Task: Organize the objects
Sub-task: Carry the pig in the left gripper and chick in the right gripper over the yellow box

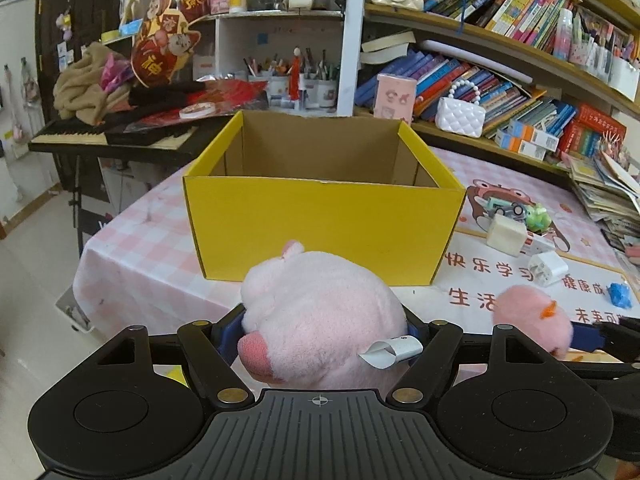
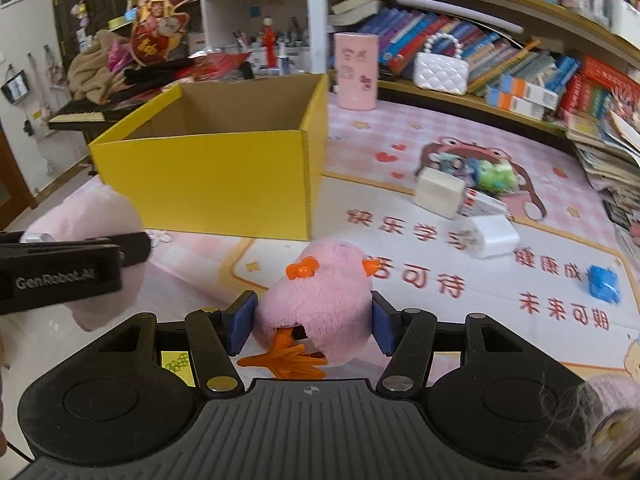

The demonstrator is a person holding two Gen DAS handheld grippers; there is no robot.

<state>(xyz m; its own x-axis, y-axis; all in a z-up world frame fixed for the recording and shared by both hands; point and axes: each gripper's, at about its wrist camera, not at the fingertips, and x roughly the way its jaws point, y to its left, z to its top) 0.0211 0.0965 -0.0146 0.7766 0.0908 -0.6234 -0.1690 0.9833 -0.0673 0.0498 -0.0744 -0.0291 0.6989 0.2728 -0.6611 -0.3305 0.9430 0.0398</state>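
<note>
Gripping plush toys, both hand-held grippers face the yellow box; chargers beside.

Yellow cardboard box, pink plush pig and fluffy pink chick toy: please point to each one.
yellow cardboard box (image 1: 320, 232), left wrist view, front wall.
pink plush pig (image 1: 320, 320), left wrist view, back.
fluffy pink chick toy (image 2: 316, 296), right wrist view, body.

A table under a pink checked cloth carries a printed cartoon mat. A yellow box stands toward its left edge, a pink canister at the back edge. White blocks, a green toy and a blue scrap lie on the mat toward the right edge.
</note>
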